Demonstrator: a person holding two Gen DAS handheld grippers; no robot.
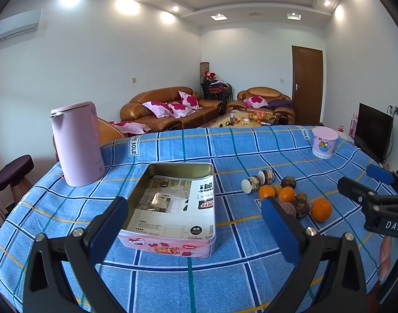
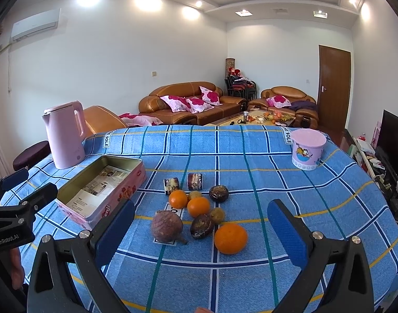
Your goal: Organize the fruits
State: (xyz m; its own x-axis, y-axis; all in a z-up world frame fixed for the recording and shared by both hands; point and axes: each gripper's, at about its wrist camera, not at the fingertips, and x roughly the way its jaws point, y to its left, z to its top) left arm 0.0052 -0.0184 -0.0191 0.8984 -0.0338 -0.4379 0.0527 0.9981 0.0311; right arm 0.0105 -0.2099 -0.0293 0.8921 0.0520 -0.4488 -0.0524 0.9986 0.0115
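Lying beyond parted jaws: fruits (image 2: 199,214)

I see a woven checked cloth (image 2: 251,156), matt and slightly coarse, covering the desk. The tin (image 1: 170,245) is thin metal, its inner walls a dull brassy sheen, with printed paper (image 1: 170,203) lining the bottom. The oranges (image 2: 230,238) look waxy and finely pitted; the dark fruits (image 2: 167,226) are rough and wrinkled (almost leathery). The kettle (image 2: 64,135) and tub (image 2: 307,148) read as smooth matt plastic.
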